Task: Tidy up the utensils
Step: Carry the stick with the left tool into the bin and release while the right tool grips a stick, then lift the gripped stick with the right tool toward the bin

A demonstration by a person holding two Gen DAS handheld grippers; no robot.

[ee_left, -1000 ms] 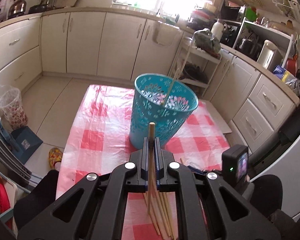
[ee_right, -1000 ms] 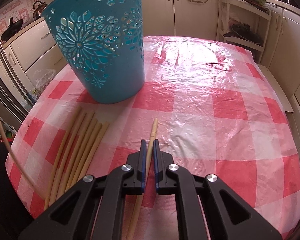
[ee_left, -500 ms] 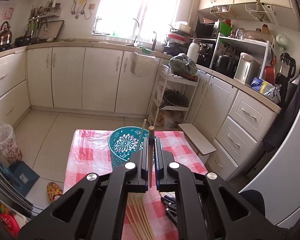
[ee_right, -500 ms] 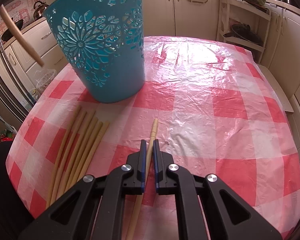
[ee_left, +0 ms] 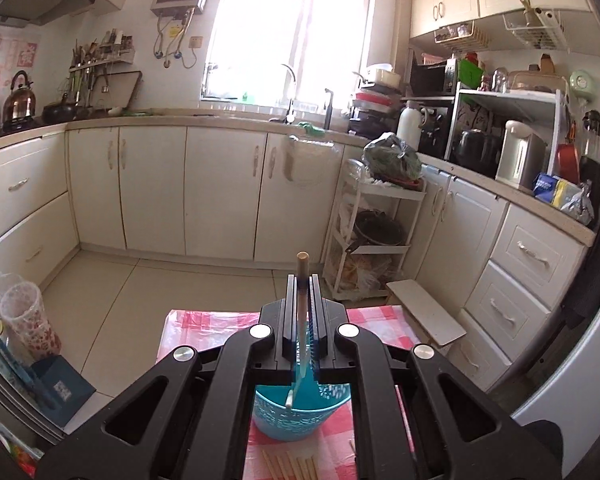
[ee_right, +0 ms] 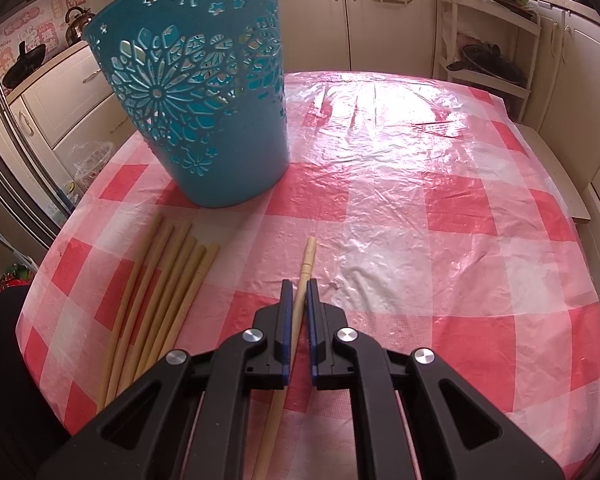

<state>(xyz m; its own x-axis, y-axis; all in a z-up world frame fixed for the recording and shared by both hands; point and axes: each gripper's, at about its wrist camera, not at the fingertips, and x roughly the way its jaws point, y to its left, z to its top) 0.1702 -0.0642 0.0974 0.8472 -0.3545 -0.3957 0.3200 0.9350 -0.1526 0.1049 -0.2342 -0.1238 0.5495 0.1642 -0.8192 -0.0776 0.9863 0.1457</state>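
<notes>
Left gripper [ee_left: 302, 292] clamped on a chopstick [ee_left: 301, 276], raised since earlier, bin [ee_left: 296, 420] now directly below its jaws, right gripper [ee_right: 296, 294] unmoved, clamped on another chopstick [ee_right: 305, 264], bundle [ee_right: 160, 280] left of jaws.

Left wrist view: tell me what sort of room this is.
A home kitchen, most likely: cream cabinets under a counter with a sink tap below the window, a kettle at far left, and appliances on a shelf rack.
</notes>
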